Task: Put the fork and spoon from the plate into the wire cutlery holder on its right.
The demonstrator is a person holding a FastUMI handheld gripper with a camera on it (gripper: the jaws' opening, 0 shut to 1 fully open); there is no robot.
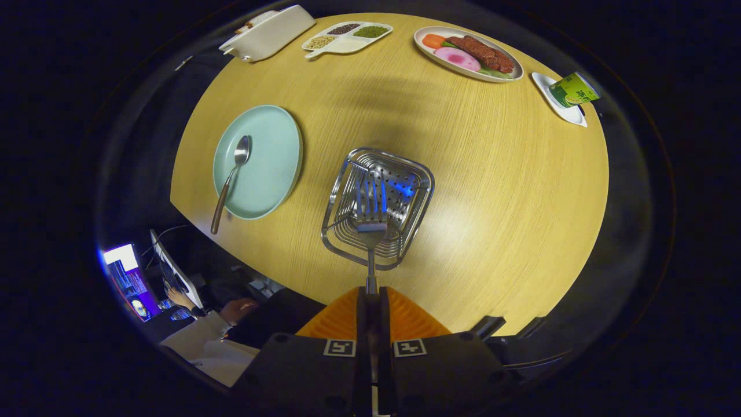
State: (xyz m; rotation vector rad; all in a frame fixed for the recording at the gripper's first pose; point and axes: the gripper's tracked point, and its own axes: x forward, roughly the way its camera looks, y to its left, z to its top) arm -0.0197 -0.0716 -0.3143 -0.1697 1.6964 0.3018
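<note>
My tool (pixel 371 295) is pinching the handle of the fork (pixel 370 217), with both fingers pressed on it. I am holding the fork with its tines pointing away, over the open top of the wire cutlery holder (pixel 377 207), which is standing on the round wooden worktop (pixel 492 191). To the left of the holder, the spoon (pixel 231 174) is lying on the pale green plate (pixel 272 156), its brown handle reaching over the plate rim

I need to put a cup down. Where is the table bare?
Bare wood lies right of the holder, and between it and the food plate. The tool, shut on the fork, hangs over the holder.
</note>
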